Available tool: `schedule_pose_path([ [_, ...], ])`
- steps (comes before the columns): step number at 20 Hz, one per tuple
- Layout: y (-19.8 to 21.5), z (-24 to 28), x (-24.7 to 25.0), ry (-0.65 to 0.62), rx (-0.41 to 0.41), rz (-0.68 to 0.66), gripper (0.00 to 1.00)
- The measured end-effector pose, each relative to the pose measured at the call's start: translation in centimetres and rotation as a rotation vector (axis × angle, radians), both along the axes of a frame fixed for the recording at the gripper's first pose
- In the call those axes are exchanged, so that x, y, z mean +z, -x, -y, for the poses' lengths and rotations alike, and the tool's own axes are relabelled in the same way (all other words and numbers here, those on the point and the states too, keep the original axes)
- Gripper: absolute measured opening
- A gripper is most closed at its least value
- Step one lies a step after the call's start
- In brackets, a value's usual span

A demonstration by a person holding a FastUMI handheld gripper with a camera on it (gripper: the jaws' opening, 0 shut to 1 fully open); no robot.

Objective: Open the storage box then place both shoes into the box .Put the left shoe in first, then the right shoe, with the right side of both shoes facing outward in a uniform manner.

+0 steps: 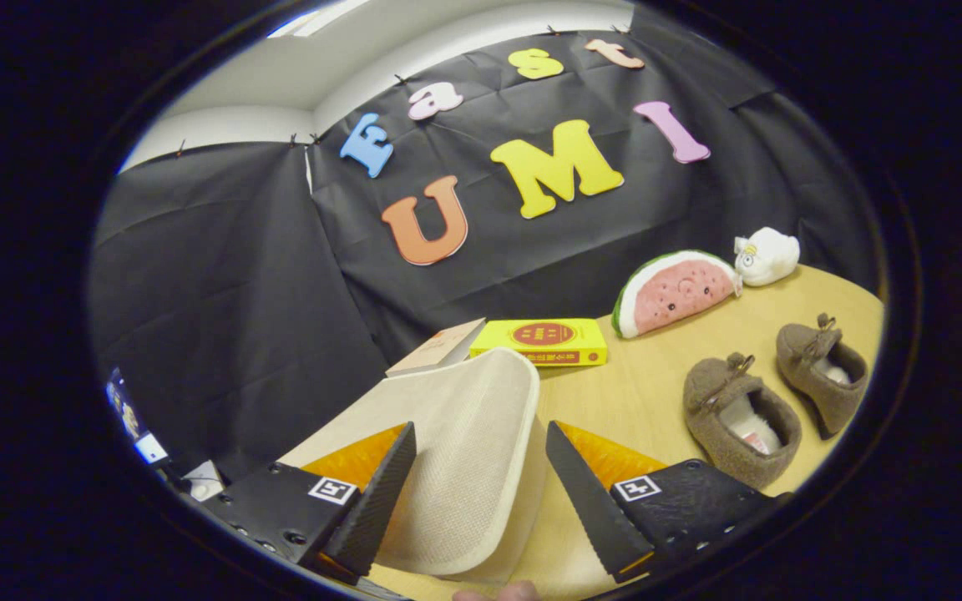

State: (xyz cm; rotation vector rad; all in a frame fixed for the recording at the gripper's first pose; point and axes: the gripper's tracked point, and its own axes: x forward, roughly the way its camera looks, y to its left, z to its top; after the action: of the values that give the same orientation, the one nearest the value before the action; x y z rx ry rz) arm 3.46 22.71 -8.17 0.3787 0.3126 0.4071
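A: Where was the storage box's cream lid (pixel 468 451)?
B: Raised between the gripper (pixel 481 492) fingers, which were spread wide, not squeezing it. Both brown shoes (pixel 736 421) sat off to the right on the wooden table (pixel 640 392), yellow book (pixel 544 340) and watermelon plush (pixel 673 292) beyond.

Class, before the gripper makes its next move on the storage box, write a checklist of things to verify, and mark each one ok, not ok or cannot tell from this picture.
1. Gripper fingers spread wide enough to take the storage box lid: ok, they stand open with the lid between them.
2. Fingers pressing on the lid: not ok, a gap shows at the right finger.
3. Box open: cannot tell; the lid looks tilted up, but the inside is hidden.
4. Both shoes still outside on the table: ok, they sit side by side beyond the right finger.
5. Which shoe is the left one: cannot tell.
6. Yellow book away from the shoes: ok.
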Motion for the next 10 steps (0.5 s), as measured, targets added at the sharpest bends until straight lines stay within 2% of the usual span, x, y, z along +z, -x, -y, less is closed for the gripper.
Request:
schedule_pose_path([
  [10,0.1,-2.1,-1.5,-0.216,0.075,-0.173,0.95],
])
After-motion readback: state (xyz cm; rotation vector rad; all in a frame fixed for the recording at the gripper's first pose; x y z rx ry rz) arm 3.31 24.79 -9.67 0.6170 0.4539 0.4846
